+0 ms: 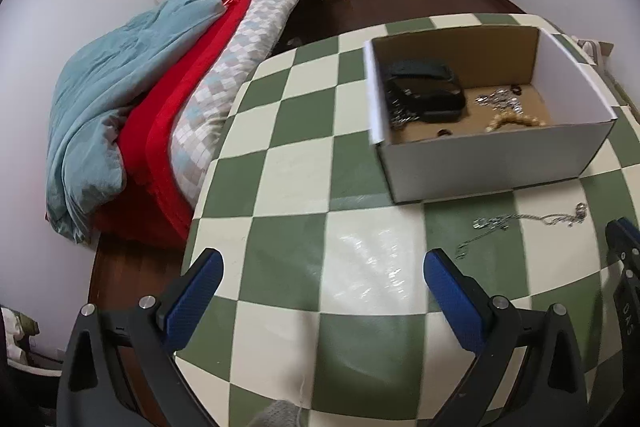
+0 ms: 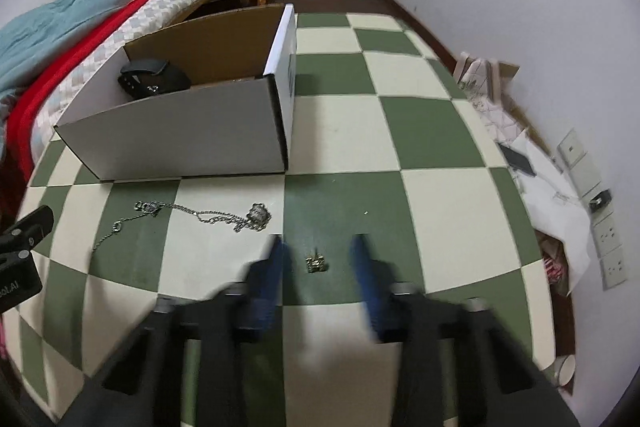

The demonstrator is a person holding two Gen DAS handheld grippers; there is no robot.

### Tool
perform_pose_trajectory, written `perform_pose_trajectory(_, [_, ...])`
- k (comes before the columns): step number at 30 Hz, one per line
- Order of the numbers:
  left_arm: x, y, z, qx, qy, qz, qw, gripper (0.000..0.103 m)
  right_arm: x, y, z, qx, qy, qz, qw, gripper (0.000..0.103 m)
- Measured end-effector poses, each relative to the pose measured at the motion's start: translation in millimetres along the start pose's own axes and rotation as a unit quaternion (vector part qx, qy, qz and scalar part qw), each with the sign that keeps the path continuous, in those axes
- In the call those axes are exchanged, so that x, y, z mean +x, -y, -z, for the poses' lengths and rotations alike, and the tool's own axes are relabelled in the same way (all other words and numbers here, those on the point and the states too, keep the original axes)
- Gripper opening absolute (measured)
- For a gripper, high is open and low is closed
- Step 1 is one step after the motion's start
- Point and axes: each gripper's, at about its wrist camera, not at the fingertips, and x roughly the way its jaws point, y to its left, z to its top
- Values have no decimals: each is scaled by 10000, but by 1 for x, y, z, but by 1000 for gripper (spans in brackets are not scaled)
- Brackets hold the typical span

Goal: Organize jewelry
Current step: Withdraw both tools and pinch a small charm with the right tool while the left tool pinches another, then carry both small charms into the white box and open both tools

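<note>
Right wrist: small gold trinket (image 2: 315,263) between open tool (image 2: 318,251) fingers.

Table (image 2: 432,131): green-and-cream checked covering. Directly on it: open white cardboard box (image 2: 180,143), far left; silver chain necklace (image 2: 208,217) loose just near of the box (pendant end to the right); small gold-coloured jewelry piece (image 2: 316,264), nearer, right of the chain; papers and a dark phone (image 2: 519,159) along the right edge.
</note>
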Motion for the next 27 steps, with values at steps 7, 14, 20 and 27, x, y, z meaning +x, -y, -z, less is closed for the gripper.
perform_pose_trajectory(7, [-15,53,-9,287,93,602,9977,102,-8,45,6,709,-49,-80,9974,9])
perform_pose_trajectory(14, [-18,121,-16,773,3,1123,9907,98,-19,93,16,1264,-60,-28,9920,9])
perform_pose_trajectory(20, [-14,147,-18,969,-100,1217,9878,57,-19,109,22,1416,-69,19,9899,9])
perform_pose_trajectory(27, [-11,150,-18,1022,-47,1382,9851,7,-18,113,21,1488,-43,17,9889,9])
